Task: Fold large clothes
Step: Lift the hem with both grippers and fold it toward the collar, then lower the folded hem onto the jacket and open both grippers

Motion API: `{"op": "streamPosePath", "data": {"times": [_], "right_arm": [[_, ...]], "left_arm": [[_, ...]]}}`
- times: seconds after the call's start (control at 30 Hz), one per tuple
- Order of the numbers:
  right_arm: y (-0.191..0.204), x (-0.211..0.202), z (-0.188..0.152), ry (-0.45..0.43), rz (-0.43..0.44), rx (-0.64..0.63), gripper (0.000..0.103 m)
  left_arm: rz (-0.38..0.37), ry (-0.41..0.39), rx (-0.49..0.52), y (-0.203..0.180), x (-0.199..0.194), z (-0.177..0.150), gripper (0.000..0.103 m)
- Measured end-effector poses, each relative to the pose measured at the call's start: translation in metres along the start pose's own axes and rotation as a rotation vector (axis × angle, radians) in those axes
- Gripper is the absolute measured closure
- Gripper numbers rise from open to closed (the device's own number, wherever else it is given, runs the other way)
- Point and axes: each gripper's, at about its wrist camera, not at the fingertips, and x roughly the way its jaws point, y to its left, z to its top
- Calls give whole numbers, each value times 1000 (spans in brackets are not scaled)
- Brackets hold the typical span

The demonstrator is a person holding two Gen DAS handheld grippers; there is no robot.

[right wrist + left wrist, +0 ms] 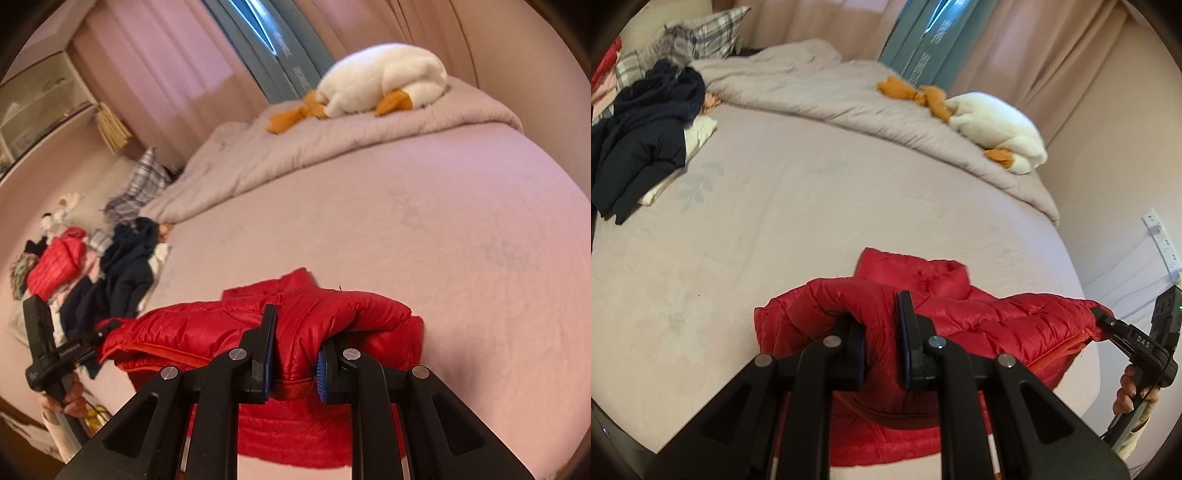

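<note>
I see my left claw point(882, 347) and my right claw point(293, 354) each pinching one end of the red puffy jacket point(979, 314), which hangs between them over the near edge of the bed point(812, 221), maybe partly resting on it.

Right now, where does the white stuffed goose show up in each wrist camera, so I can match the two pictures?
Left wrist: the stuffed goose lies upper right, on the folded grey quilt by the far edge of the bed.
Right wrist: the goose lies at the top, right of centre, on the same quilt.
Shared landmark: the teal curtain just behind the goose.
</note>
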Motion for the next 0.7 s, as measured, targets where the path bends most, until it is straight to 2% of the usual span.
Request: {"op": "streamPosePath", "data": {"times": [0.37, 0.43, 0.5, 0.57, 0.6, 0.67, 0.7], "right_arm": [[-16, 69, 15, 138, -126, 59, 85], [-21, 75, 16, 145, -131, 72, 84], [-23, 81, 16, 156, -128, 74, 80], [-25, 82, 17, 159, -129, 75, 72], [-26, 81, 17, 156, -126, 78, 68], [-28, 76, 19, 148, -121, 86, 53], [-29, 74, 20, 142, -119, 89, 49]], "left_arm": [[53, 117, -57, 17, 74, 15, 84], [54, 133, -68, 19, 83, 17, 77], [39, 140, -80, 22, 87, 18, 73], [25, 138, -74, 22, 87, 18, 67], [14, 137, -71, 22, 86, 18, 61], [-10, 128, -69, 21, 81, 20, 54], [-18, 124, -68, 21, 79, 20, 50]]}}
